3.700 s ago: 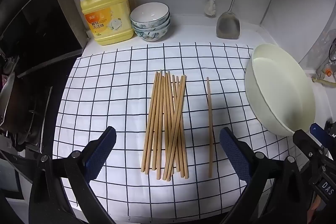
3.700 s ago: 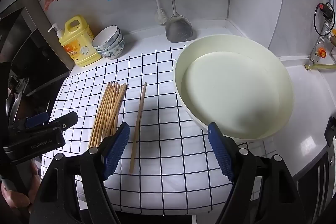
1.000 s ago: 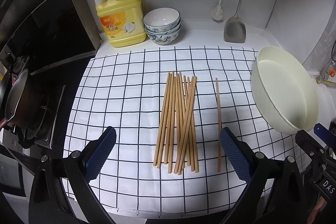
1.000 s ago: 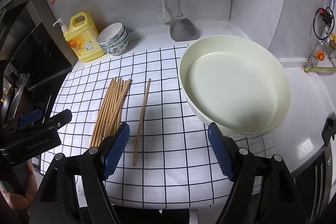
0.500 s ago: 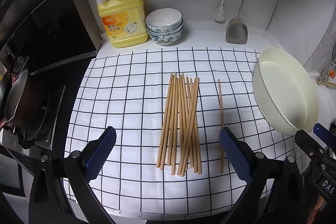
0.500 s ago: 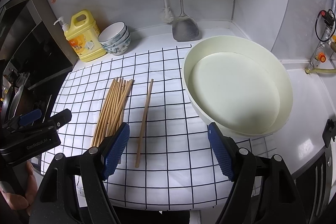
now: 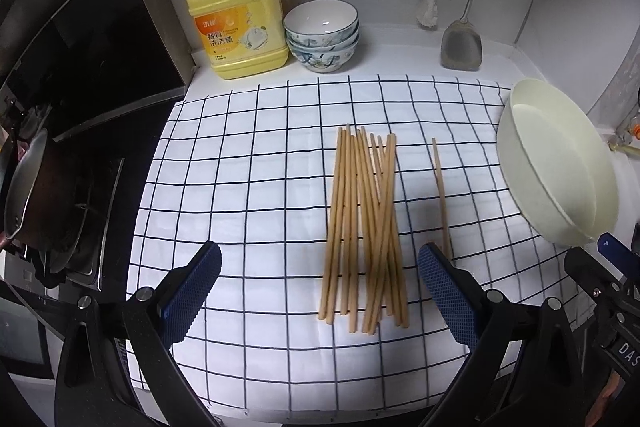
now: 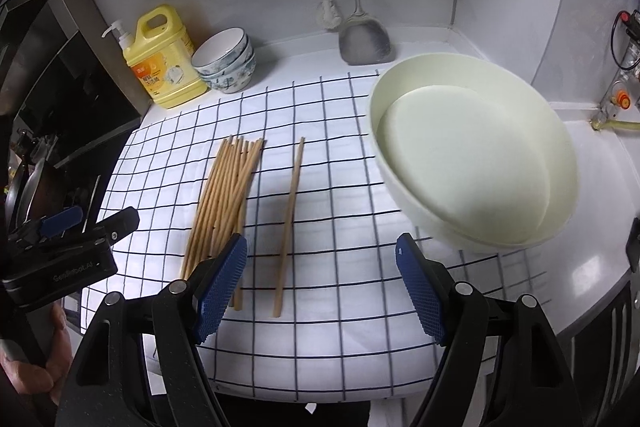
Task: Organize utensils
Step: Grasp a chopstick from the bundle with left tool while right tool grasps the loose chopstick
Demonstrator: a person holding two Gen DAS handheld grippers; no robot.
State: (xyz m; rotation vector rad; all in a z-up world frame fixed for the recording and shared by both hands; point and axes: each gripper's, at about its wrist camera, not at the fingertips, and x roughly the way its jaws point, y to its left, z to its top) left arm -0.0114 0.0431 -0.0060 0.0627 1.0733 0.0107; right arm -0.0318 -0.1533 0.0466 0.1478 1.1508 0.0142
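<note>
A bundle of several wooden chopsticks (image 7: 362, 227) (image 8: 226, 195) lies on the white grid-patterned cloth (image 7: 256, 195) (image 8: 344, 227). A separate pair of chopsticks (image 7: 441, 195) (image 8: 289, 223) lies just to its right. My left gripper (image 7: 318, 293) hovers open near the cloth's front edge, its right finger beside the pair's near end. My right gripper (image 8: 320, 283) is open too, with the pair's near end between its fingers and the bundle by its left finger. Both hold nothing.
A large cream basin (image 7: 556, 163) (image 8: 472, 155) stands at the cloth's right edge. A yellow detergent jug (image 7: 236, 19) (image 8: 164, 59), stacked bowls (image 7: 322, 35) (image 8: 226, 67) and a hanging spatula (image 7: 460, 45) (image 8: 364, 41) line the back wall. A stove with a pan (image 7: 32, 187) lies left.
Both views have shifted left, so the chopsticks and basin sit further right in frame. Nothing on the cloth has moved, and both grippers stay open.
</note>
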